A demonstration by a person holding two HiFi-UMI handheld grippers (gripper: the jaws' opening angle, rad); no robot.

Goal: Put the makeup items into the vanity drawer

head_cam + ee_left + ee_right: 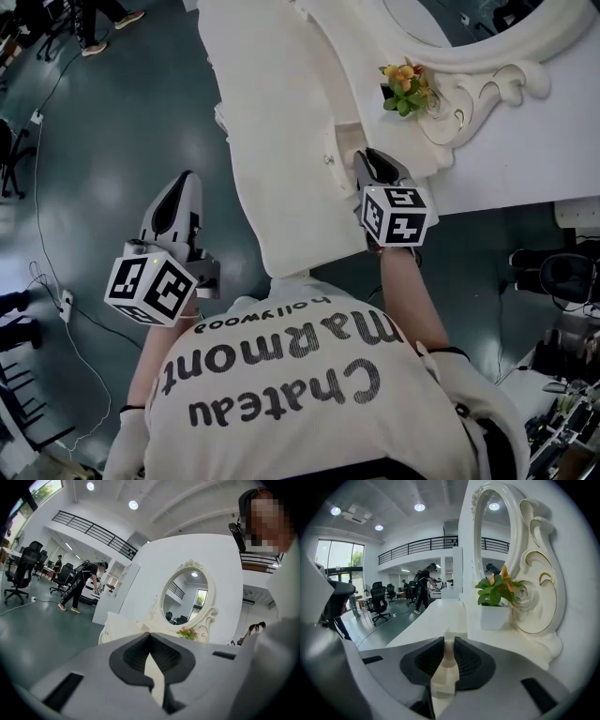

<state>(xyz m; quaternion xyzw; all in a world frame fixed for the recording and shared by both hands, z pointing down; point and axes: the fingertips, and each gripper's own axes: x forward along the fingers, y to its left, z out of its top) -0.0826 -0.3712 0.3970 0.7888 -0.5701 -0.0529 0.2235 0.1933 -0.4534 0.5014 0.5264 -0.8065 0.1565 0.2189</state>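
My right gripper (365, 161) (449, 645) is at the white vanity (272, 141), just below the mirror's base. In the right gripper view its ribbed pads are shut on a small round cream drawer knob (448, 652), with the drawer's white front (454, 631) right behind it. My left gripper (184, 180) (151, 643) hangs over the floor to the left of the vanity, its jaws shut with nothing between them. I see no makeup items in any view, and the drawer's inside is hidden.
A potted flower (406, 89) (494, 604) stands beside the oval mirror (450, 23) (185, 599) with its scrolled frame. Cables (37, 187) cross the dark floor at the left. Office chairs (379, 603) and a person (84, 585) are farther back in the room.
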